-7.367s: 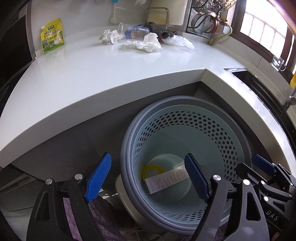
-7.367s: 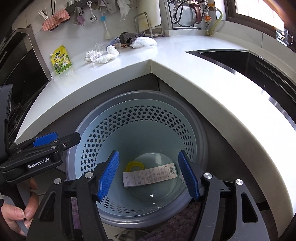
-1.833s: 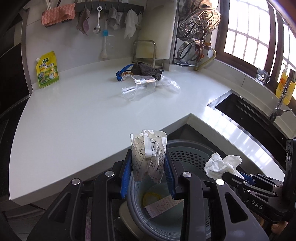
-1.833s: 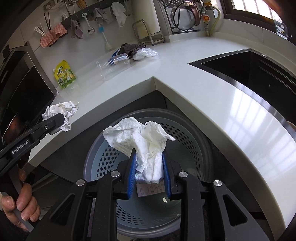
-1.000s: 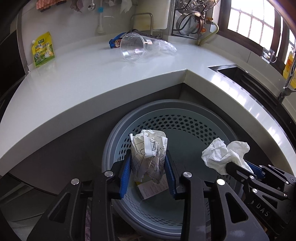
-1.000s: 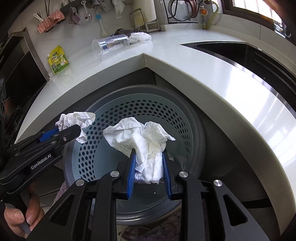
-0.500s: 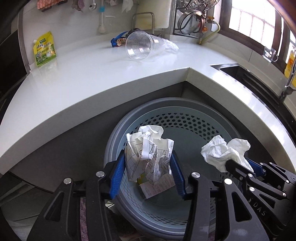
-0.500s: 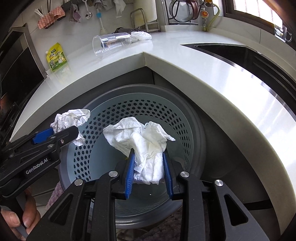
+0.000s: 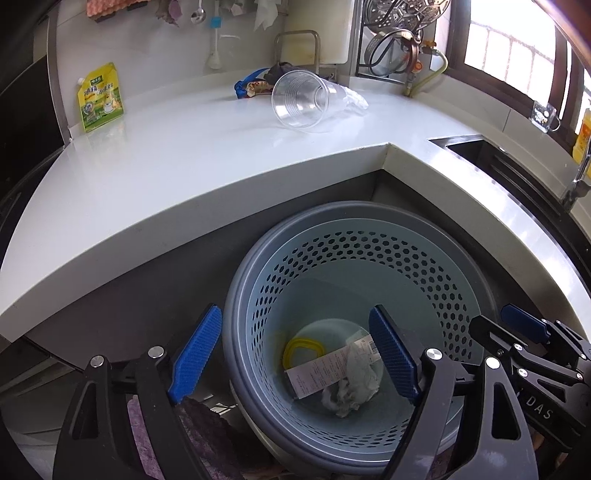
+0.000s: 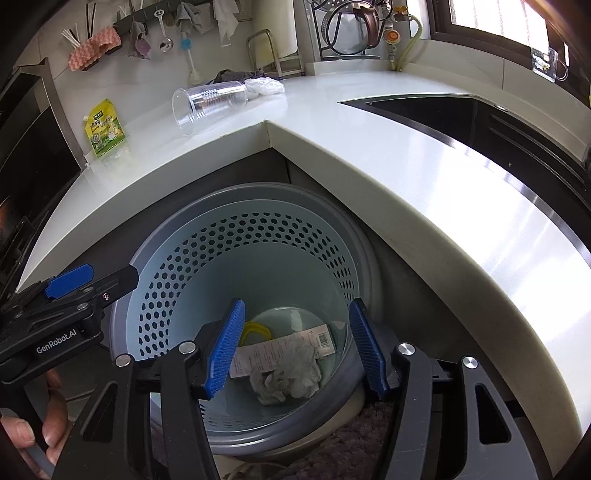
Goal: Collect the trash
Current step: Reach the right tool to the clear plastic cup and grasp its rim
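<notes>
Both grippers hang over a pale blue perforated bin [image 9: 436, 266] [image 10: 177, 266] under the counter's corner. My left gripper [image 9: 293, 350] has its jaws opening, nothing between the blue pads. My right gripper [image 10: 297, 347] is opening too, also with nothing between its pads. On the bin's floor lie crumpled white paper [image 9: 351, 387] [image 10: 288, 380], a receipt [image 9: 317, 369] [image 10: 266, 354] and a yellow ring [image 9: 301, 350] [image 10: 256, 330]. On the white counter [image 9: 184, 162] a clear plastic cup [image 9: 299, 99] [image 10: 207, 101] lies on its side beside a crumpled clear bag [image 10: 264, 86] and a blue wrapper [image 9: 249, 86].
A yellow-green pouch [image 9: 99, 98] [image 10: 105, 127] leans on the back wall. A dark sink [image 10: 461, 114] is set into the counter's right wing. Utensils and cloths hang on a rail [image 10: 147, 18]. A purple mat [image 9: 207, 424] lies by the bin. A person's hand [image 10: 26, 432] grips the left handle.
Both grippers opened wide and let go of their crumpled paper wads, which dropped to the bin's bottom onto the receipt. The hands stayed over the bin.
</notes>
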The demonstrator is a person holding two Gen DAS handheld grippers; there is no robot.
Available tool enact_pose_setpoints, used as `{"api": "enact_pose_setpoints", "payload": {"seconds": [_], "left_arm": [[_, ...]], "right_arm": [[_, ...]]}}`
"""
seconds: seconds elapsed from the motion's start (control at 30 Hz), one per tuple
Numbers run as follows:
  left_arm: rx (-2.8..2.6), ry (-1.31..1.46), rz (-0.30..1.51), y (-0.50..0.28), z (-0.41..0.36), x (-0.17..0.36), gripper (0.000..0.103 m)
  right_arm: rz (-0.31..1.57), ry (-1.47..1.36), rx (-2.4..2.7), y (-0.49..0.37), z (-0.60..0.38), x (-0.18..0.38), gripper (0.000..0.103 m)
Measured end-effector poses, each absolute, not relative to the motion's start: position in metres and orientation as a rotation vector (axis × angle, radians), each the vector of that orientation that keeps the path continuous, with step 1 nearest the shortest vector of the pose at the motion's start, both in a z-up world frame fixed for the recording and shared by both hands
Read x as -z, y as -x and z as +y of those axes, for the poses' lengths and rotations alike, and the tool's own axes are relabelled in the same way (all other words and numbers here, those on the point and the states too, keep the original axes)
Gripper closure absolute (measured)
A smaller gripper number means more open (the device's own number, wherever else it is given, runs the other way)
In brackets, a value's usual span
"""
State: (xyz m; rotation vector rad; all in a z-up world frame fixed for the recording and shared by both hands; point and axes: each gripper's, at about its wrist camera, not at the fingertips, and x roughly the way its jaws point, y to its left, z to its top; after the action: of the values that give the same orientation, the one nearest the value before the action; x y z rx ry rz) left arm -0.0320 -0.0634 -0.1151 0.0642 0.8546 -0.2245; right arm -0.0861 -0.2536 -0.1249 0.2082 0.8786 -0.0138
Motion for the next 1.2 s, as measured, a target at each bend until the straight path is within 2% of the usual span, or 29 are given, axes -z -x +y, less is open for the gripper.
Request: {"api": "enact_pose_setpoints", "payload": {"seconds": [0.37,0.53,0.73,0.93,1.2], "left_arm": [[0.204,-0.047,0.826,0.034,-0.055,0.105,0.021],[0.182,-0.054,0.753,0.037,-0.044,0.087,0.013],[0.156,-0.046,0.715,0.030,-0.026,0.070,0.011],[0.134,-0.043,0.700,0.017,-0.009,0.063,0.008],[0.113,-0.017,0.691,-0.004,0.014,0.061,0.007]], "right_arm": [[0.859,-0.216,0.019,0.088,-0.253,0.122,0.045],[0.815,-0.230,0.030,0.089,-0.253,0.111,0.043],[0.752,-0.233,0.027,0.080,-0.246,0.090,0.037],[0.691,-0.217,0.010,0.053,-0.230,0.067,0.032],[0.681,-0.160,0.020,-0.007,-0.199,0.060,0.032]]}}
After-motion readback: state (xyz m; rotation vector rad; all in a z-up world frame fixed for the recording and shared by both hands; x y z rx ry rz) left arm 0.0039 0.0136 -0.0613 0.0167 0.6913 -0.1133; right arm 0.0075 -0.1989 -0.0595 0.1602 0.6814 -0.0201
